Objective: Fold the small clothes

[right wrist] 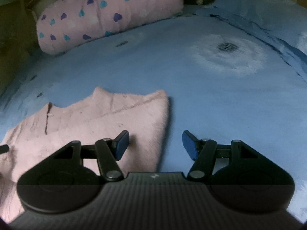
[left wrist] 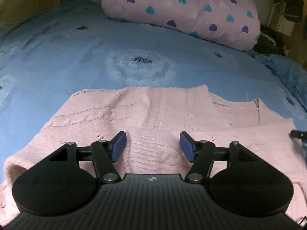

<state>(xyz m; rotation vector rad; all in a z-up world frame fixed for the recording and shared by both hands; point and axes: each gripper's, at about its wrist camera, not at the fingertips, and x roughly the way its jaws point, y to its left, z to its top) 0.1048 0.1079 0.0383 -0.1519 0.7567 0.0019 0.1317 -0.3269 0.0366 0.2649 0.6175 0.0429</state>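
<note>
Below the left claw (left wrist: 153,146) a pink sweater (left wrist: 153,118) lies spread flat on the blue bed (left wrist: 76,57). Its jaws stand wide, with nothing pinched; the knit shows in the gap between the blue pads (left wrist: 119,146), which hang just above it. A pink quilt (left wrist: 182,13) with purple and teal hearts sits at the far end of the bed, well apart from the sweater. At the right edge a dark tip of the other claw peeks in, blurred.

From the right wrist, the right claw (right wrist: 155,145) is also wide and holds nothing. Its left pad (right wrist: 121,145) is over the sweater's (right wrist: 96,118) right edge, and its right pad (right wrist: 189,146) is over bare bed (right wrist: 211,105). The sweater fills the lower left, neckline toward the quilt (right wrist: 107,13) at the upper left.
</note>
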